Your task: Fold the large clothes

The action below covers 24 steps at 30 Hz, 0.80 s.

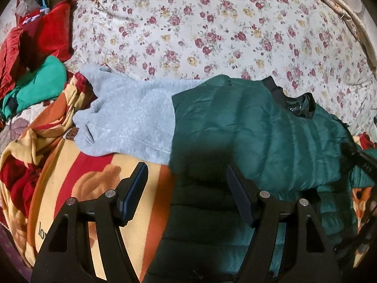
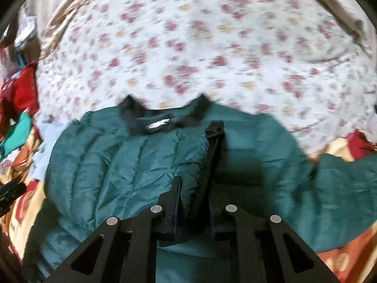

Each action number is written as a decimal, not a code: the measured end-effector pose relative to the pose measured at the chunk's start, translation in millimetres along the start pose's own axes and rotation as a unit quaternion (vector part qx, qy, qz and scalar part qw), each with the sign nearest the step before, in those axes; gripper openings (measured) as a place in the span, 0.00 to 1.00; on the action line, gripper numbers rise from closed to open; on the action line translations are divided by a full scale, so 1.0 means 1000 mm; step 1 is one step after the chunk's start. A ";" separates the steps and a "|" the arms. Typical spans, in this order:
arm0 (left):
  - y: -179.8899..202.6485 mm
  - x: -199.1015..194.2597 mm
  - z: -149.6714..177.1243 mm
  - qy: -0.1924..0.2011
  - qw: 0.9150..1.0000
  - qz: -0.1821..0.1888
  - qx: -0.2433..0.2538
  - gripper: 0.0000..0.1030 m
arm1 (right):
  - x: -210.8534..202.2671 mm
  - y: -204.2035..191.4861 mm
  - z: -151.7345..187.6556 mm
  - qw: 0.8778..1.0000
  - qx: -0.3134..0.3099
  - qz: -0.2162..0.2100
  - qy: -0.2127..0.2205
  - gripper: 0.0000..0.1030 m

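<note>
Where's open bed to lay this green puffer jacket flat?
Free: the floral bedsheet beyond the green puffer jacket and grey fleece sweater. Crowded: the red and green clothes pile at left, and the striped orange blanket bunches near the left gripper.

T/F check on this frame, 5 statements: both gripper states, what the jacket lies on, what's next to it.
1. The left gripper is open and holds nothing. True.
2. The right gripper is open above the jacket. False: it is shut on the green puffer jacket, pinching its dark front edge.
3. A grey fleece garment lies beside the jacket, on its left in the left wrist view. True.
4. The jacket's collar is red. False: it is black.
5. The floral sheet extends beyond the jacket's collar. True.
</note>
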<state>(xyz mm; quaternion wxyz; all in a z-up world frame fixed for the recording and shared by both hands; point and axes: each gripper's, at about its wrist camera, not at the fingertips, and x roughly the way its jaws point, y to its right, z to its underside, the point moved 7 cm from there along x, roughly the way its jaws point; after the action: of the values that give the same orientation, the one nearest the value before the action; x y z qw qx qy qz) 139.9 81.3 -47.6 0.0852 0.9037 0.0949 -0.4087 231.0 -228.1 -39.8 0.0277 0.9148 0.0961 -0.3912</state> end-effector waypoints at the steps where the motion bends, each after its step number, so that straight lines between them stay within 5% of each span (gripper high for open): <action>1: 0.001 0.001 0.001 0.000 1.000 -0.002 0.001 0.67 | -0.002 0.012 0.000 1.000 0.005 0.011 0.001 0.17; 6: 0.007 0.006 0.003 -0.006 1.000 -0.006 0.007 0.67 | -0.004 0.048 0.001 0.999 0.009 0.054 0.000 0.17; 9: 0.011 0.010 0.002 -0.007 1.000 -0.009 0.012 0.67 | -0.002 0.064 0.007 0.995 -0.006 0.096 0.000 0.03; 11: 0.014 0.014 0.002 -0.008 1.000 -0.010 0.013 0.67 | 0.004 0.082 0.012 0.993 0.007 0.115 -0.005 0.03; 15: 0.019 0.020 0.003 -0.017 1.000 -0.007 0.010 0.67 | 0.013 0.096 0.020 0.996 0.082 0.030 -0.018 0.03; 17: 0.020 0.021 0.003 -0.017 1.000 -0.005 0.009 0.67 | 0.009 0.094 0.021 0.994 0.110 -0.003 -0.021 0.08; 19: 0.021 0.022 0.004 -0.020 1.000 -0.007 0.013 0.67 | 0.002 0.091 0.021 0.992 0.126 -0.021 -0.014 0.44; 21: 0.019 0.020 0.005 -0.017 1.000 -0.006 0.014 0.67 | -0.006 0.087 0.022 0.989 0.145 -0.037 0.002 0.64; 24: 0.012 0.017 0.005 -0.012 1.000 -0.010 0.006 0.67 | -0.004 0.075 0.023 0.987 0.146 -0.061 -0.002 0.65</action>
<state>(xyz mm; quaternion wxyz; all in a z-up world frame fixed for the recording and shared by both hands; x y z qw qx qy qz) 149.9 70.6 -63.3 0.0765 0.8984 0.1007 -0.4207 226.7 -305.0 -54.9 -0.1304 0.9005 0.0936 -0.4042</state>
